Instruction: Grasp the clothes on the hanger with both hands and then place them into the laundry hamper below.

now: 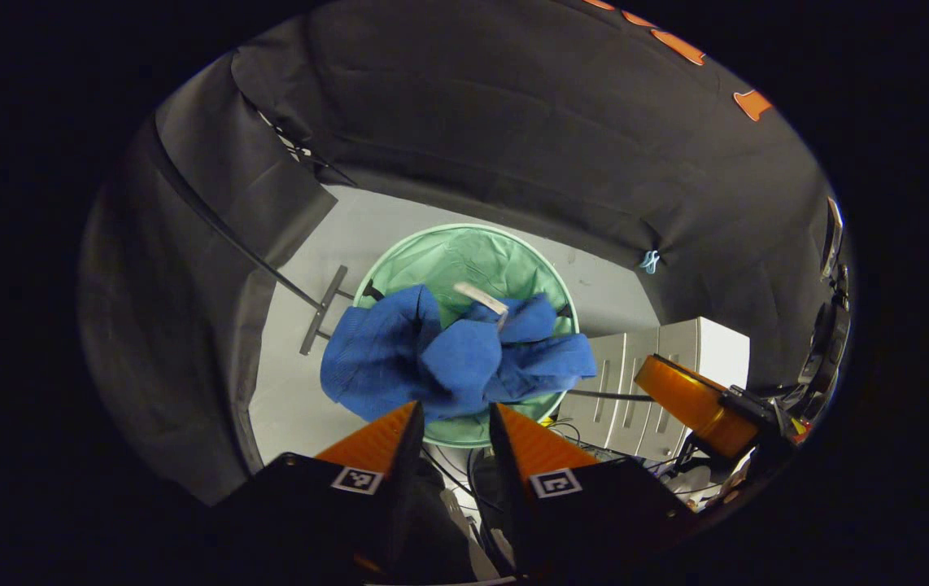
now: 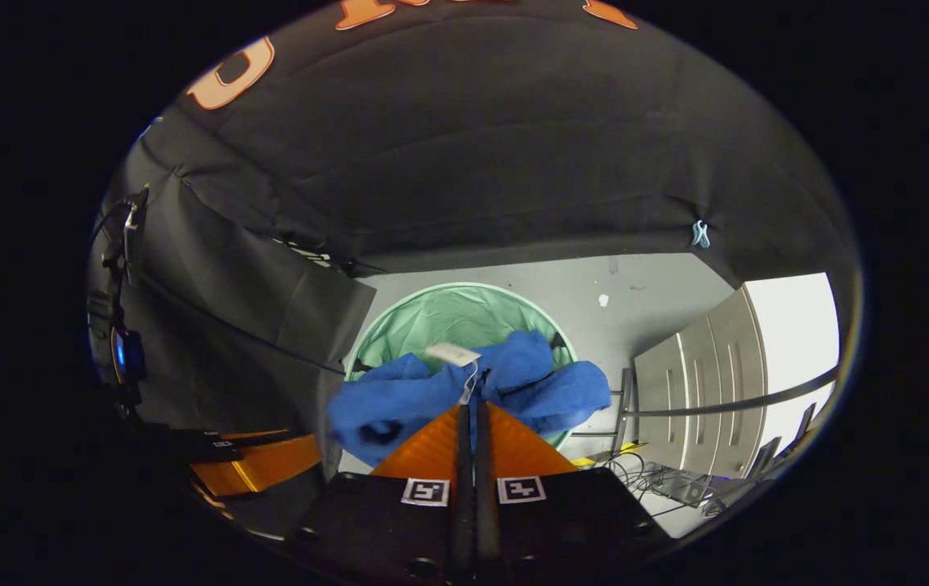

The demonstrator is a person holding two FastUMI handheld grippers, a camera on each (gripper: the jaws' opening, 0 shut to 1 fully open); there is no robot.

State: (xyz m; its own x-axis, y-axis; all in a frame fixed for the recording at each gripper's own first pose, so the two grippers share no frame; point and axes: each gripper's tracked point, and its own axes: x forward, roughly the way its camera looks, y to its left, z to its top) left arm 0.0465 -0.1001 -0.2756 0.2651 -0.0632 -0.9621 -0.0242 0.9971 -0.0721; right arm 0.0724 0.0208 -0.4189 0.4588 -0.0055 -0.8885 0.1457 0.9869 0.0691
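Pale grey floor [image 2: 660, 301] under 1 green hamper [image 2: 448, 313], white drawer cabinet [image 2: 700, 391], loose cables [image 2: 652, 476].

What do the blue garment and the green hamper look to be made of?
Blue garment: soft matte fabric, probably knit or fleece; it bunches in thick folds. Green hamper: thin, slightly sheeny cloth, perhaps nylon, creased and held round by a pale rim.

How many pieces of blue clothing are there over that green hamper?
1, as far as shows: a crumpled blue garment with a white tag, hanging above the green laundry hamper, pinched by the right hand-held gripper. Folds could hide another.
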